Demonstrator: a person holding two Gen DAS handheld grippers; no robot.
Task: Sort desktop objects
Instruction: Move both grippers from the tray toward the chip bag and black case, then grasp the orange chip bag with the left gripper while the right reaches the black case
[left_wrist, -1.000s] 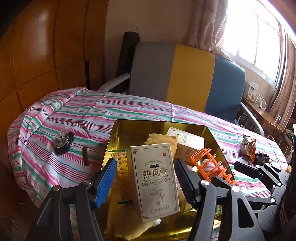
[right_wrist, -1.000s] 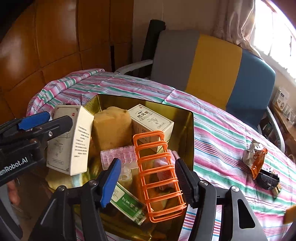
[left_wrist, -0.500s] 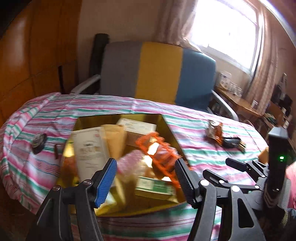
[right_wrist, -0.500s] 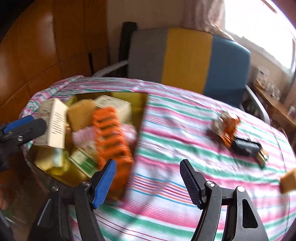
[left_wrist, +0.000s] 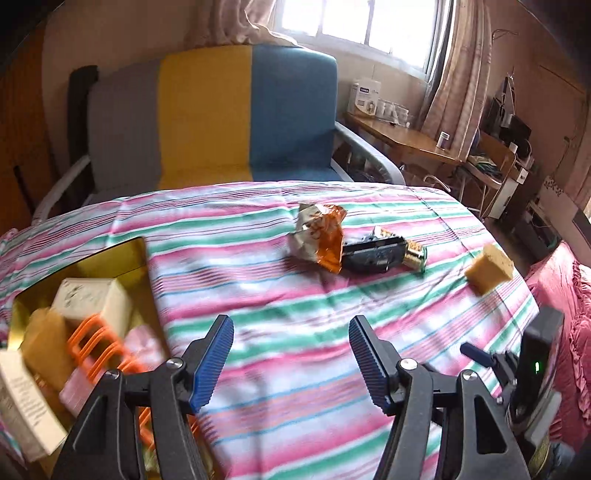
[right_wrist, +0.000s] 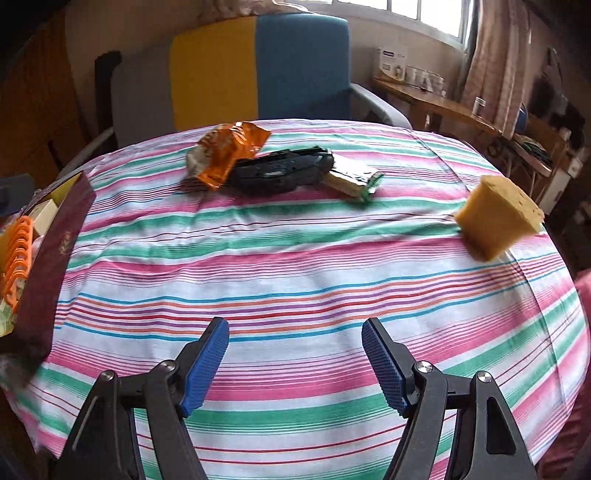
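Observation:
A gold-lined box (left_wrist: 110, 258) at the left of the striped table holds a white carton (left_wrist: 92, 299), an orange rack (left_wrist: 96, 347) and sponges. It also shows at the left edge of the right wrist view (right_wrist: 55, 243). An orange snack wrapper (left_wrist: 319, 234) (right_wrist: 229, 151), a black gadget (left_wrist: 373, 253) (right_wrist: 280, 170) and a foil bar (right_wrist: 351, 179) lie together at the far middle. A yellow sponge (left_wrist: 489, 267) (right_wrist: 498, 216) sits at the right edge. My left gripper (left_wrist: 291, 354) and right gripper (right_wrist: 295, 363) are open and empty over bare cloth.
A grey, yellow and blue chair (left_wrist: 214, 114) stands behind the table. A wooden desk (left_wrist: 402, 138) with boxes and clutter is at the back right under the window. The right gripper's body (left_wrist: 532, 369) shows at the left wrist view's lower right.
The left gripper let go of the white carton, which now stands in the box. Both grippers have swung right, away from the box toward the wrapper, gadget and sponge.

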